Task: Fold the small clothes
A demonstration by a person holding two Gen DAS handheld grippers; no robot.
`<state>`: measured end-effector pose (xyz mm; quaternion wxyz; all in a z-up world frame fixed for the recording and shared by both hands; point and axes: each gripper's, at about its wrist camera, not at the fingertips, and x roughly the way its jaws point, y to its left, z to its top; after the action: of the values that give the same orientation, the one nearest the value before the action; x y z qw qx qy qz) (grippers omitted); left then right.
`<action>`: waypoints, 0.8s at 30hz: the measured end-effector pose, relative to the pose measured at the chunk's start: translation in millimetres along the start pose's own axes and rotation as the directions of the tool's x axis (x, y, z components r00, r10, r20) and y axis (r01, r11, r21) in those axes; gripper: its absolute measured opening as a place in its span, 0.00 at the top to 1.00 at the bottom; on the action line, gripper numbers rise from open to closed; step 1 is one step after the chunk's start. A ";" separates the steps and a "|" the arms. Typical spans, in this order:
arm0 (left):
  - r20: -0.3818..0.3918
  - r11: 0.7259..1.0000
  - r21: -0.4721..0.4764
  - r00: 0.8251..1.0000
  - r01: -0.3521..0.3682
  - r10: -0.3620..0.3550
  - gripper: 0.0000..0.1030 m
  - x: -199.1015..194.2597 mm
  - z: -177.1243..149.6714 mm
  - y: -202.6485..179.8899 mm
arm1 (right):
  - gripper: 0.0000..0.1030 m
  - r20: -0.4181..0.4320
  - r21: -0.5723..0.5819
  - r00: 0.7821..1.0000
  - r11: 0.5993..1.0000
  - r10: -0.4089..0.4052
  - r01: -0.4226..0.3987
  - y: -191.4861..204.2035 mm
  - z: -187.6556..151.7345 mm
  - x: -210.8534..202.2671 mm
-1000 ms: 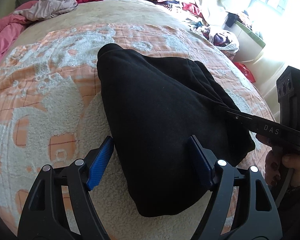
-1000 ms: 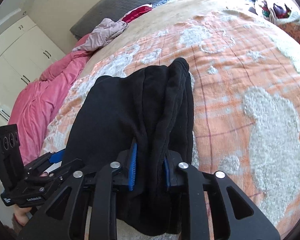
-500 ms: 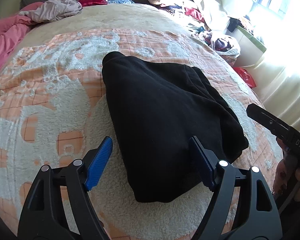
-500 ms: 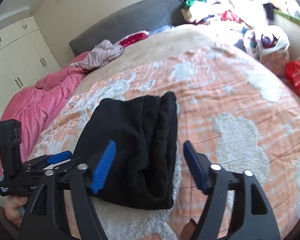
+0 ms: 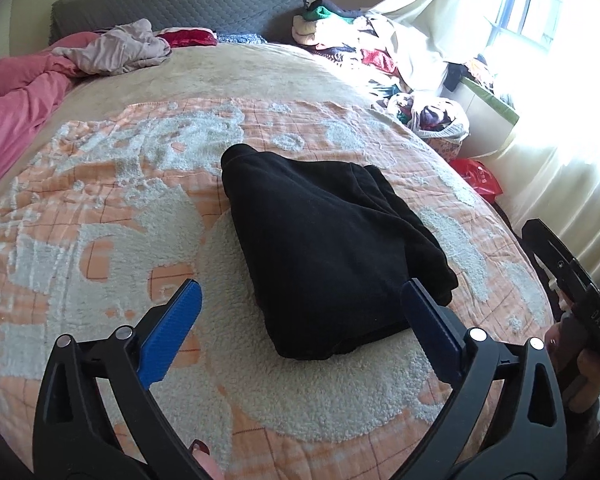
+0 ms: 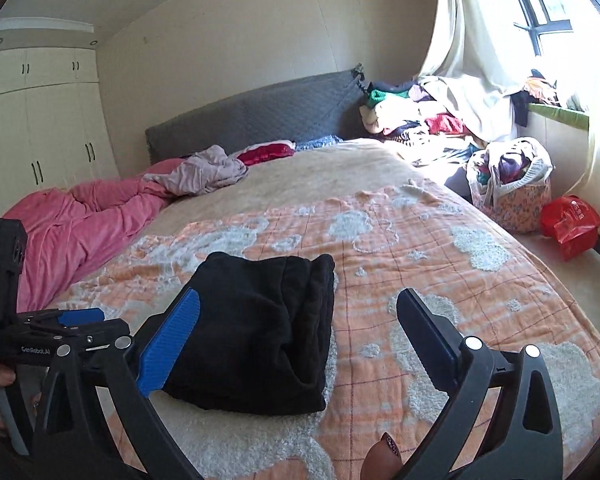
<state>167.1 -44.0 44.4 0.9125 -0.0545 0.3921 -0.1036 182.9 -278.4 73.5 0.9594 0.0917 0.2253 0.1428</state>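
A black garment (image 5: 324, 248) lies folded into a thick bundle on the orange and white blanket (image 5: 100, 216); it also shows in the right wrist view as the same black garment (image 6: 260, 332). My left gripper (image 5: 300, 324) hovers above its near end, jaws still opening wide, with no cloth pressed between the blue pads. My right gripper (image 6: 300, 332) is lifted off the garment's right side, jaws opening to full width, and holds nothing. Each gripper appears at the edge of the other's view, held by a hand.
A pink duvet (image 6: 80, 220) and a crumpled mauve garment (image 6: 204, 168) lie at the bed's far left. Piled clothes (image 6: 412, 116), a full laundry bag (image 6: 512, 184) and a red plastic bag (image 6: 572, 224) sit right of the bed. A grey headboard (image 6: 260, 112) is behind.
My right gripper let go of the black garment's edge, opened wide and pulled back and up. My left gripper widened and rose away too. The garment stays folded on the blanket.
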 end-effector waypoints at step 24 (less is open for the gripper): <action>0.077 1.000 -0.012 0.997 -0.018 0.019 0.09 -45.8 -79.9 17.5 | 0.04 0.079 -0.149 0.994 0.985 -0.072 0.084 63.0 -73.2 -78.7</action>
<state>80.9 -17.9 18.6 0.9276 -0.0601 0.3575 -0.0906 67.1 -235.8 56.1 0.9761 0.0145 0.1819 0.1184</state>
